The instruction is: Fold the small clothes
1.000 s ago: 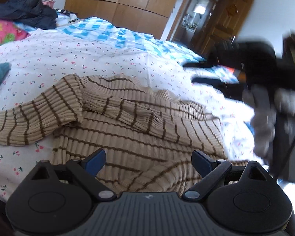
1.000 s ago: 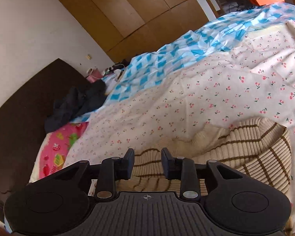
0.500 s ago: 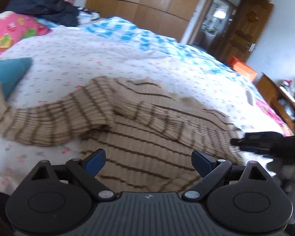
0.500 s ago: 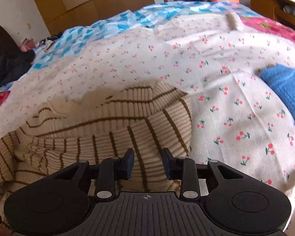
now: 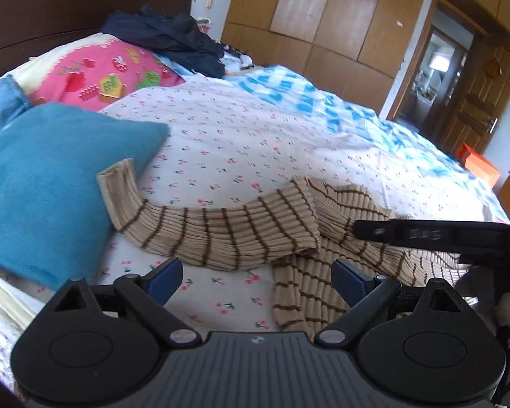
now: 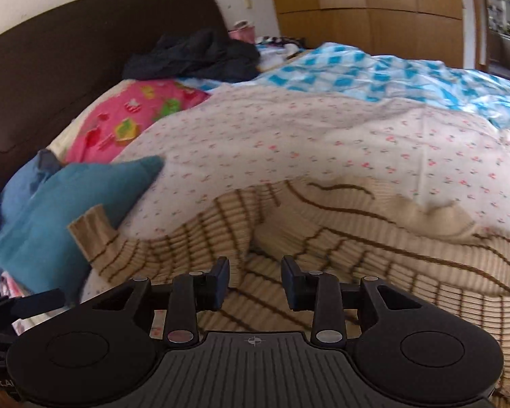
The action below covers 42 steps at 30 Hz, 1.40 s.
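Note:
A beige sweater with thin brown stripes point(image 5: 221, 234) lies crumpled on the cherry-print bedspread point(image 5: 241, 136). One sleeve stretches left, and its cuff point(image 5: 117, 183) rests against a teal cushion. My left gripper point(image 5: 256, 277) is open wide just above the bedspread, at the near edge of that sleeve, with nothing between its blue pads point(image 5: 163, 278). The right gripper point(image 6: 255, 282) hovers over the sweater's body point(image 6: 391, 258), its jaws partly apart and empty. Its black finger point(image 5: 425, 234) reaches in from the right in the left wrist view.
The teal cushion point(image 5: 44, 187) sits at the left by a pink pillow point(image 5: 98, 74) and the dark headboard point(image 6: 68, 51). Dark clothes point(image 5: 166, 37) are piled behind. A blue checked quilt point(image 5: 306, 98) covers the far side, with wooden wardrobes beyond.
Both views have swung left toward the outstretched sleeve and the cushion. The right gripper left the sweater's right edge and now hangs over its middle, close beside the left gripper.

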Each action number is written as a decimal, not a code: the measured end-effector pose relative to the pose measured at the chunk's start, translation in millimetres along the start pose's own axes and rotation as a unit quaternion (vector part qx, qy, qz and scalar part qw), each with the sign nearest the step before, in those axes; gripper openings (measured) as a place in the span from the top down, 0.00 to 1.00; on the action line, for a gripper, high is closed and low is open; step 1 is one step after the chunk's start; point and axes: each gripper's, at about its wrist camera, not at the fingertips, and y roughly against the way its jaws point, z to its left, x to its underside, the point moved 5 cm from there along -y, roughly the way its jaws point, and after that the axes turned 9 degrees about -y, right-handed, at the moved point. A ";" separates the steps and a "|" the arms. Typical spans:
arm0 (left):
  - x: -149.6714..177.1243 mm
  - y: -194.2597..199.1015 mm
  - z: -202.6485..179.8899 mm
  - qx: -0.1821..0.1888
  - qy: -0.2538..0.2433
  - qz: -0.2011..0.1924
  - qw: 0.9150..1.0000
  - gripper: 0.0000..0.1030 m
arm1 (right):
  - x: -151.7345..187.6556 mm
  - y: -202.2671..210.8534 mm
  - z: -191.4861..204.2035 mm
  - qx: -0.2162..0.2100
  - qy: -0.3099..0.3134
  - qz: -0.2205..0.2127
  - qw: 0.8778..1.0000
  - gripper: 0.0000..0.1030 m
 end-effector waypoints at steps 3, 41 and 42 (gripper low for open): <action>2.1 4.4 6.2 0.010 0.014 -0.018 1.000 0.05 | 2.9 -7.5 24.2 -0.016 0.021 0.009 1.000 0.68; 5.0 -4.2 0.9 0.015 -0.001 -0.017 1.000 0.05 | -6.3 -82.4 -9.3 0.113 0.124 -0.039 0.985 0.93; 4.8 -3.6 0.8 0.015 -0.001 -0.019 1.000 0.05 | -4.9 -85.5 -9.2 0.119 0.133 -0.035 0.983 0.93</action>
